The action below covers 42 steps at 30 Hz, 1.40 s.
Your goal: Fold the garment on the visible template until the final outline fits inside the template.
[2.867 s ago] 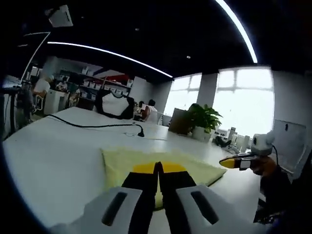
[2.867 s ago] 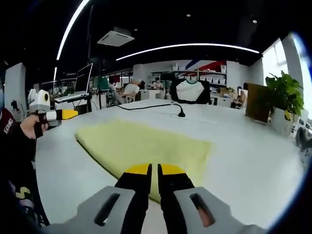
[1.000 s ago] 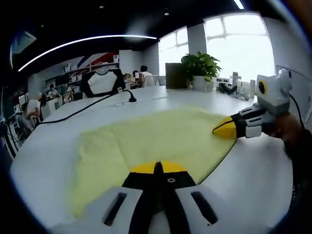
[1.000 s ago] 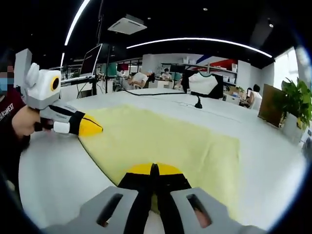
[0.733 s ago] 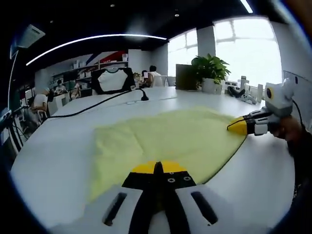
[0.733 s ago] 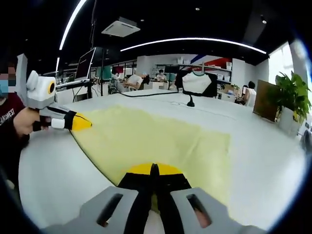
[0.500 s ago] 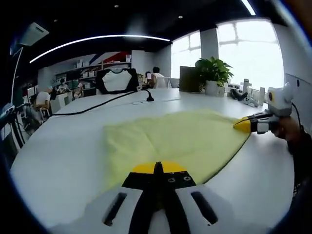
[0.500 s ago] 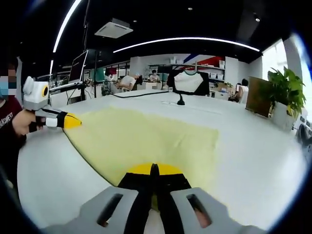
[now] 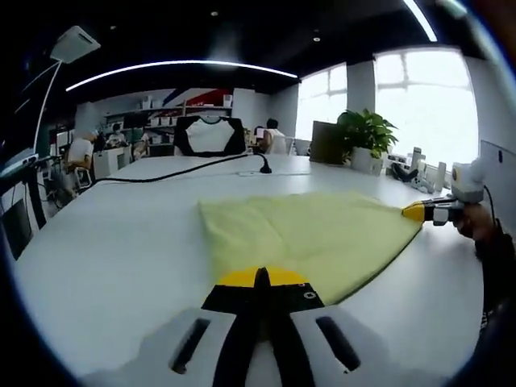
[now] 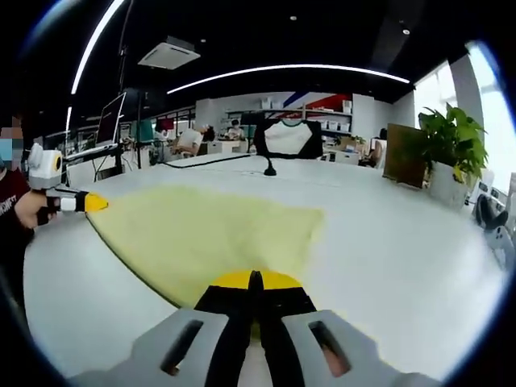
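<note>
An open office is seen behind the white table (image 9: 97,242).

Left gripper view: the left hand-held gripper (image 9: 262,278) is shut on the yellow garment (image 9: 314,234), now pulled wider.

Right gripper view: the right hand-held gripper (image 10: 255,280) is likewise clamped on cloth; the hem is drawn taut since a second ago, probably ready for folding.

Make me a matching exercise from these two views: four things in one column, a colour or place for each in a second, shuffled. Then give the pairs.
Things:
1. garment
2. potted plant
3. cable
4. table

Descriptions:
A. black, running across the far tabletop
B. pale yellow, spread flat
C. white, bearing everything
D. green, near the window

Pairs: 1-B, 2-D, 3-A, 4-C
</note>
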{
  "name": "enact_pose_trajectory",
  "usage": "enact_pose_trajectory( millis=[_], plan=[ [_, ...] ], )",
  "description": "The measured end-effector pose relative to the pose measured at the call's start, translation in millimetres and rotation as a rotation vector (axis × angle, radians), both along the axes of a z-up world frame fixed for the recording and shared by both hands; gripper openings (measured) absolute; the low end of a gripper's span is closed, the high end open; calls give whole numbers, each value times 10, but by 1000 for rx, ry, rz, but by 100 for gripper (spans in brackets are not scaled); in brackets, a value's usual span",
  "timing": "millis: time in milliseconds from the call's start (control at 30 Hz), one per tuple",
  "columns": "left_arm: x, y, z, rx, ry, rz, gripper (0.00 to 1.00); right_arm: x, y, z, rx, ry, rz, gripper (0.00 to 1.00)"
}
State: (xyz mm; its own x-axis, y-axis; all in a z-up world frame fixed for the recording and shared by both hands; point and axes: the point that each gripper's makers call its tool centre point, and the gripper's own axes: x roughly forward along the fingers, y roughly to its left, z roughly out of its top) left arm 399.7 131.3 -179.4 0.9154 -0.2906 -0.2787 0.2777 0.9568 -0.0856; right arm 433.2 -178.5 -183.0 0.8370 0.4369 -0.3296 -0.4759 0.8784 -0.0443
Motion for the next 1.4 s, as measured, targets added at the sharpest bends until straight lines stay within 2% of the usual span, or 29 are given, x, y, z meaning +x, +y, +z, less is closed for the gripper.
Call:
enact_pose_trajectory(
  millis=[100,167,233,267,300,333,533,700,767,833,900,933,1000,1200,1233,1267,1300,1333,1400],
  plan=[
    [-36,102,-27,-59,10,25,1,-7,-47,-8,21,4,-8,0],
    [-47,129,-28,-57,7,26,1,-4,-72,-6,27,5,-14,0],
    [-47,197,-46,-25,12,54,1,1,-173,-21,44,27,-65,0],
    [-50,197,-53,-23,15,53,1,-9,-252,-81,8,52,-90,0],
    [-51,183,-50,-32,13,50,1,-4,-267,-101,-16,43,-85,0],
    [-51,177,-53,-31,12,50,1,-3,-209,-73,35,22,-71,0],
    [-64,192,-60,11,3,57,1,-9,-211,-65,-7,10,-64,0],
    [-124,230,-53,21,-1,64,1,-8,-227,-59,-13,5,-65,0],
    [-191,270,-23,50,-8,74,1,-19,-274,-6,0,-18,-79,0],
    [-299,351,56,53,-12,101,1,-57,-306,26,68,2,-106,0],
    [-360,404,241,-2,-60,115,1,-111,-363,58,127,43,-120,0],
    [-408,417,336,-29,-74,112,1,-126,-382,98,125,33,-122,0],
    [-478,436,485,-41,-108,108,1,-193,-400,214,114,-1,-123,0],
    [-677,418,737,-47,-146,98,5,-406,-462,563,118,-78,-115,0],
    [-715,408,779,-42,-152,94,6,-435,-495,614,117,-96,-121,0],
    [-735,435,803,-7,-158,106,6,-469,-569,707,113,-134,-137,0],
    [-761,482,857,58,-183,121,7,-509,-604,743,108,-144,-142,0],
    [-784,496,907,80,-204,125,8,-583,-654,784,103,-150,-146,0],
    [-836,477,1001,68,-234,116,12,-697,-742,866,101,-174,-158,0]
  ],
)
